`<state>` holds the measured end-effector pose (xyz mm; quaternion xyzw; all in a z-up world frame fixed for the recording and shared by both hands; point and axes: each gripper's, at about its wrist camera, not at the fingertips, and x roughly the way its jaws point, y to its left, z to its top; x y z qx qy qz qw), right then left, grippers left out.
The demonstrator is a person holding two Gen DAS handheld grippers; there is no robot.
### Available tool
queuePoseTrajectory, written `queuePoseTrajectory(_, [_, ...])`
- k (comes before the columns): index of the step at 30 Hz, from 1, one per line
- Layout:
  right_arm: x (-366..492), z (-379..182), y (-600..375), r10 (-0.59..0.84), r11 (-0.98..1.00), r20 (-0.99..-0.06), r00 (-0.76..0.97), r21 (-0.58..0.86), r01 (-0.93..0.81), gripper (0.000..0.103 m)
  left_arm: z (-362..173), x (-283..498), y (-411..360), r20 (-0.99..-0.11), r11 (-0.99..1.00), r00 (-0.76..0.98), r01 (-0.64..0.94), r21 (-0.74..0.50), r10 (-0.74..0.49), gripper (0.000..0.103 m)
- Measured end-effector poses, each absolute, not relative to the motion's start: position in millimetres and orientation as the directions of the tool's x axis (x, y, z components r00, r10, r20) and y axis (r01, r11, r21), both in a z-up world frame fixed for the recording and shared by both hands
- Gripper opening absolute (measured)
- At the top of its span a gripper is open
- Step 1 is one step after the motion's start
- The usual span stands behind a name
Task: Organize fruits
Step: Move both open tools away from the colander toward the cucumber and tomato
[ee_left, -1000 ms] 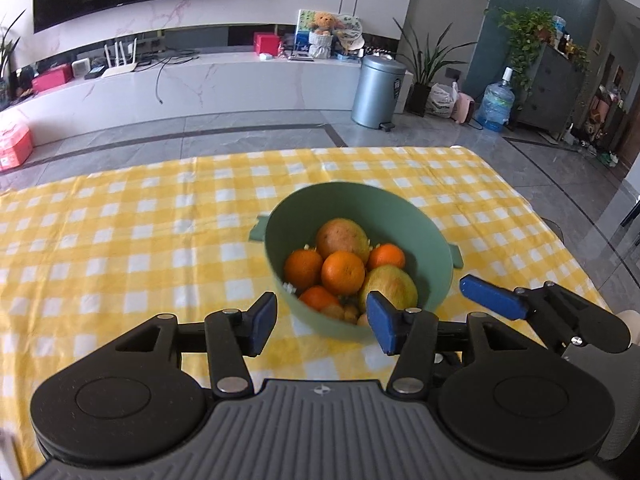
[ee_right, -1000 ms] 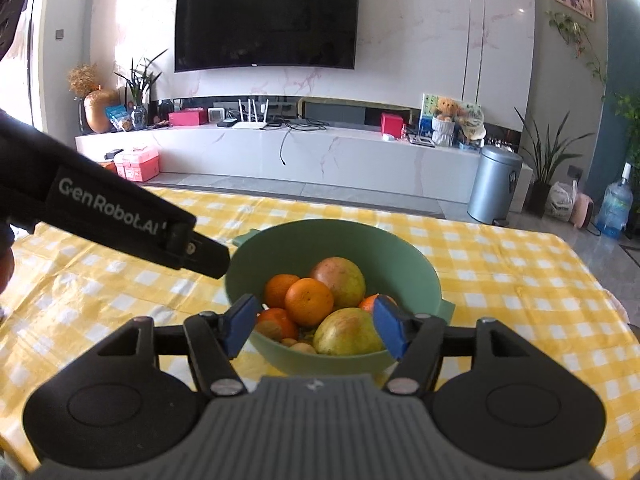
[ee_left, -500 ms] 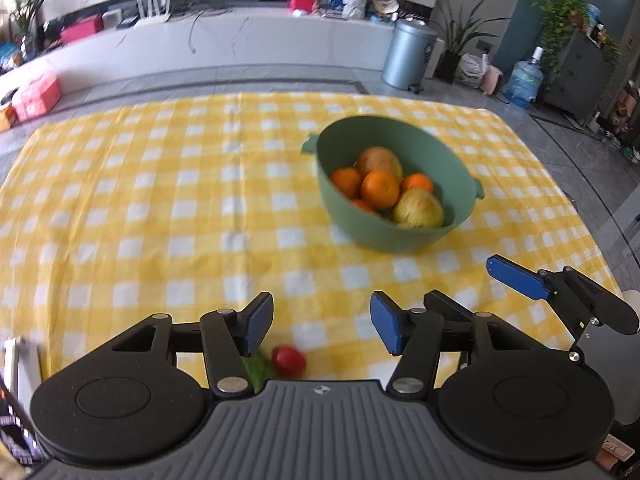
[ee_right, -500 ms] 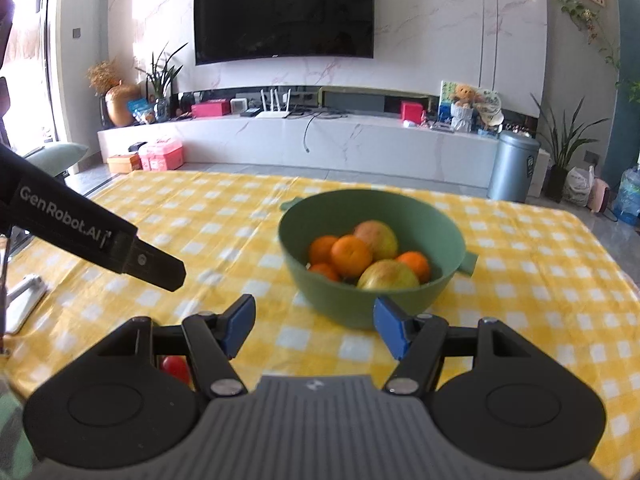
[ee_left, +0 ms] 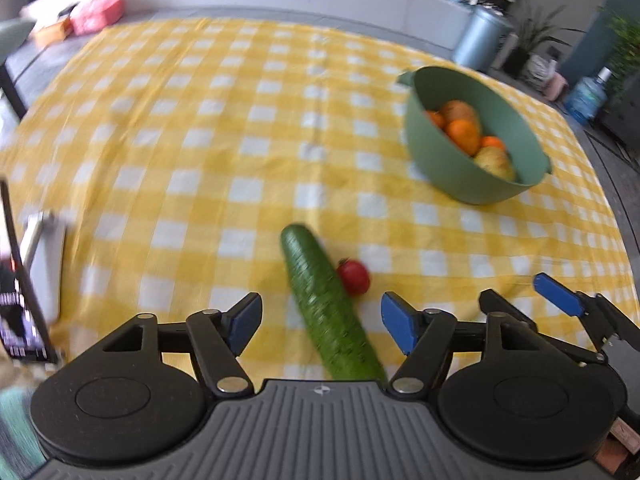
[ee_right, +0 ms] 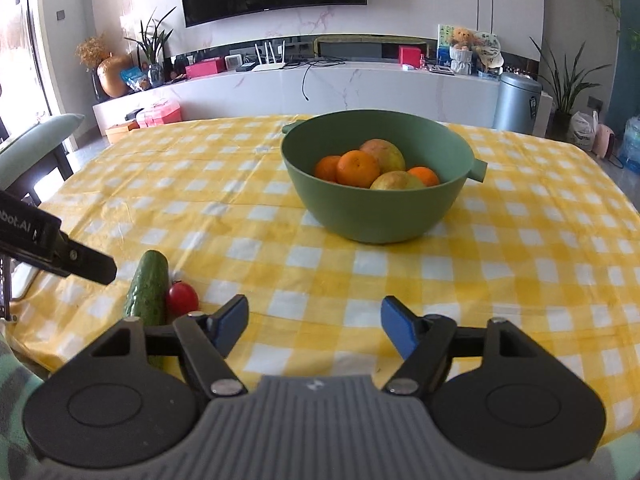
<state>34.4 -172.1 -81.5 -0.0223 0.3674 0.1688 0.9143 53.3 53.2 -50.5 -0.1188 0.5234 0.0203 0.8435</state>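
Cucumber [ee_left: 330, 304] fills the gap between the blue pads of the left gripper [ee_left: 320, 326] in the left wrist view, lying on the yellow checked cloth [ee_left: 200, 152] of the desk with its near end hidden under the gripper body. The fingers [ee_left: 244, 322] are spreading wider and neither pad touches it. A cherry tomato [ee_left: 354, 277] rests against the cucumber's right side, just ahead of the right pad. Far beyond the fingertips, up and to the right, stands the green bowl [ee_left: 460, 176] holding oranges [ee_left: 464, 136] and yellowish fruit. One blue pad of the right gripper [ee_left: 558, 300] shows at the right edge.

From the right wrist view, the right gripper [ee_right: 314, 328] has its fingers [ee_right: 394, 326] parting too, with only bare cloth between them. The bowl [ee_right: 380, 216] sits straight ahead of the fingertips, well apart. The cucumber [ee_right: 148, 292] and tomato [ee_right: 182, 299] lie touching each other just left of the left pad, below the tip of the left gripper [ee_right: 86, 266].
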Motion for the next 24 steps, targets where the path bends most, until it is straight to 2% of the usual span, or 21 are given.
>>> queuePoseTrajectory(9, [28.6,-79.5,-168.9,0.299,0.935,-0.678,0.671,0.069,-0.348,0.073,-82.2,50.9,56.9,-0.907,0.937,0.397,-0.242,-0.253,-0.142,0.081])
queuePoseTrajectory(19, [28.5,-82.8,-164.0,0.297,0.929,-0.687,0.663,0.049,-0.366,0.073,-105.6,59.4,46.8,-0.922,0.939,0.372,-0.268,-0.214,-0.104,0.081])
queuePoseTrajectory(24, [29.1,-85.6,-161.3,0.291,0.927,-0.692,0.661,0.032,-0.375,0.074,-109.9,62.7,42.3,-0.916,0.946,0.390,-0.253,-0.201,-0.090,0.077])
